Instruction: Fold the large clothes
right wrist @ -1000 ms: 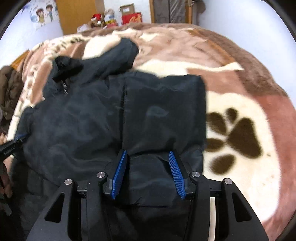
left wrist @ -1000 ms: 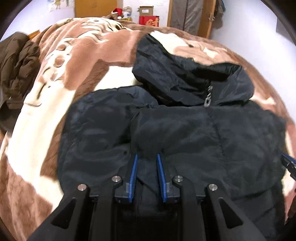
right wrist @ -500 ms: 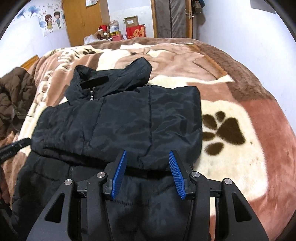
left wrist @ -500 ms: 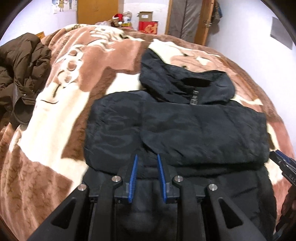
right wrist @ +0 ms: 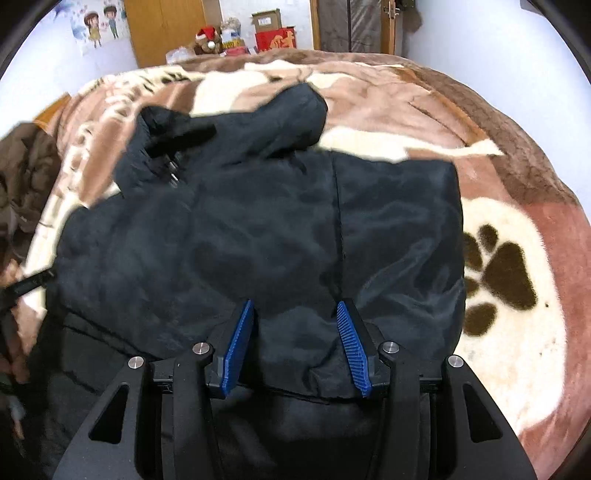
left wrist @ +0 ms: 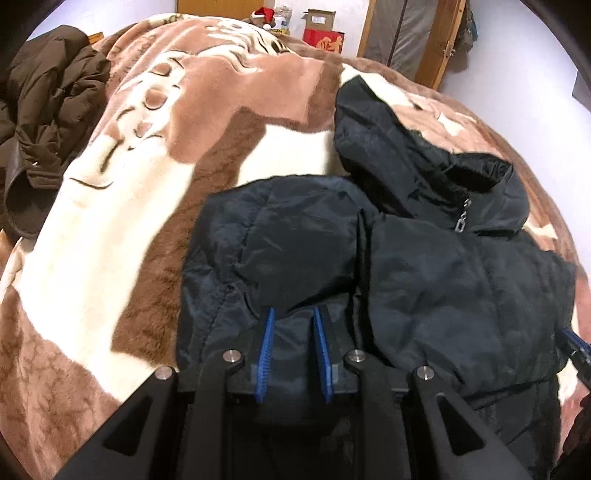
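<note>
A large black hooded jacket [left wrist: 424, 266] lies on the bed, its lower part folded up over the chest, hood [left wrist: 399, 147] toward the far side. My left gripper [left wrist: 293, 314] is over the jacket's left near edge, its blue pads narrowly apart with black fabric bunched between them. In the right wrist view the jacket [right wrist: 258, 229] fills the middle. My right gripper [right wrist: 295, 306] has its pads wide apart over the folded edge, fabric lying between them but not pinched. The right gripper's tip [left wrist: 576, 345] shows at the left view's right edge.
A brown and cream plush blanket [left wrist: 129, 221] with a paw print [right wrist: 498, 273] covers the bed. A brown coat [left wrist: 48, 107] lies heaped at the left. Boxes [right wrist: 273, 33], a wardrobe [right wrist: 166, 29] and a door stand beyond the bed.
Both grippers dropped back toward the jacket after being raised, and the folded-up part now lies closer. The left pads stay narrow on fabric; the right stays wide.
</note>
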